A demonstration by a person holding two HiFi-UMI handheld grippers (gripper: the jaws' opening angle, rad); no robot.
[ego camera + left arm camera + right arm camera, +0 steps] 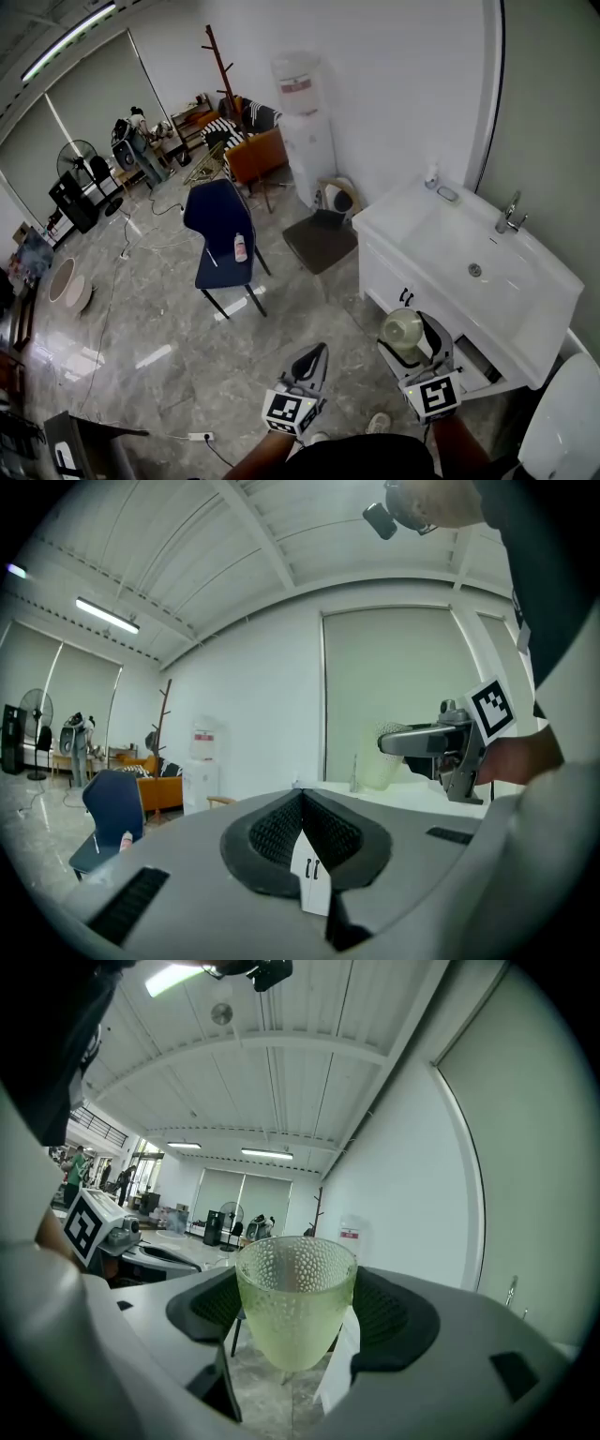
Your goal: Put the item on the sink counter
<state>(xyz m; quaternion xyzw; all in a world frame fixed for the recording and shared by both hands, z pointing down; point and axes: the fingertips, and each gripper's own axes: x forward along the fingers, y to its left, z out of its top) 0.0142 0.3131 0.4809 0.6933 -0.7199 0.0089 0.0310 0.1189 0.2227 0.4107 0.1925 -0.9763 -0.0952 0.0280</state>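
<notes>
— Which one is carrying it?

— The right gripper (419,343) is. Its jaws are standing wide and pressing on both sides of the pale green glass cup (295,1302), with the pads clamping the bowl of it. The cup is sitting upright between them, mouth up, so its long axis is running top to bottom, across the jaws.

— And where is it supposed to be going?

— Onto the sink counter (392,217), the white top filling the right side of the head view. In that view the cup is hanging at the lower centre-right, in front of the cabinet face, and the counter is lying up and to the right of it, just beyond.

— So not over the top yet?

— I'm judging not. It is looking short of the front edge, so I'd say the move is calling for a carry forward and to the right, keeping the cup vertical, towards the bare strip and away from the tap (509,217).

— What is the left gripper (312,364) doing?

— Nothing much. It is hanging at the lower centre, with its jaws together and nothing between them, further from the counter than the right one.
</notes>
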